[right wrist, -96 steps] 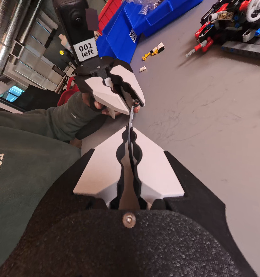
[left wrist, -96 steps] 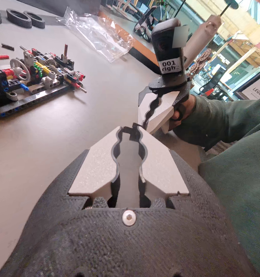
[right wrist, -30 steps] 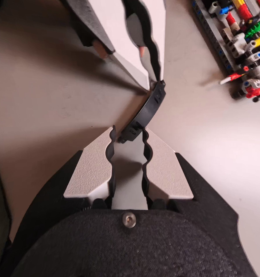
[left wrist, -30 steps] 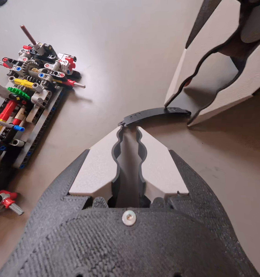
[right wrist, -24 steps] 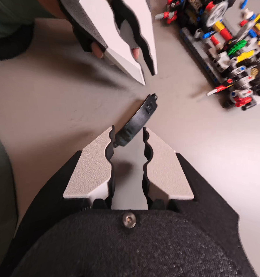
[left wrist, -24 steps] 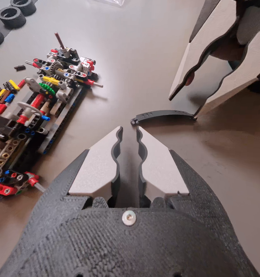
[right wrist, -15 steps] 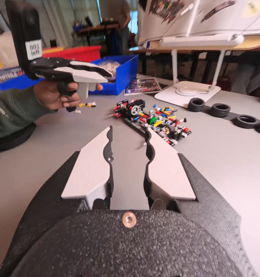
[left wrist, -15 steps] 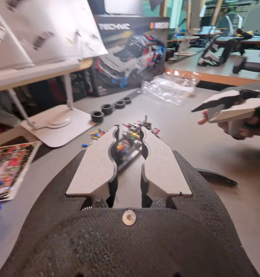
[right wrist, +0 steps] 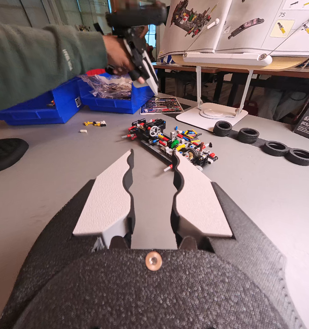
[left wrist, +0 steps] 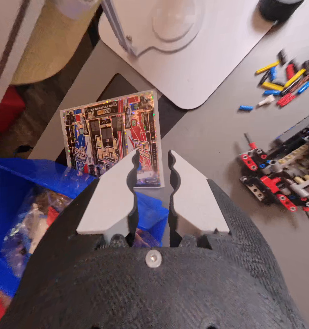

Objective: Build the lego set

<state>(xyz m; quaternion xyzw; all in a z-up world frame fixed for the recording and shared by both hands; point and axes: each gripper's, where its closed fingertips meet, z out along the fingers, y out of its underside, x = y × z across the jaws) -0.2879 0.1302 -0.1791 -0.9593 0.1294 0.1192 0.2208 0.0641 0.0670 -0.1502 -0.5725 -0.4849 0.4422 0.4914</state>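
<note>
Lego chassis (right wrist: 171,142), half built, lies on the grey table (right wrist: 61,169) just beyond the tips of the right gripper (right wrist: 152,154), whose fingers are spread and empty. To its left, the left gripper (left wrist: 152,154) hangs with fingers spread and empty above a blue bin (left wrist: 16,187) and a shiny sticker sheet (left wrist: 111,131), the chassis (left wrist: 274,179) well off to its right. A second ago both grippers met at a curved black strip on the table; now both have let go and lifted, and the strip is out of view.

A grey table (right wrist: 61,169) fronts dark wooden benches (right wrist: 221,71) and bright windows (right wrist: 151,33).
</note>
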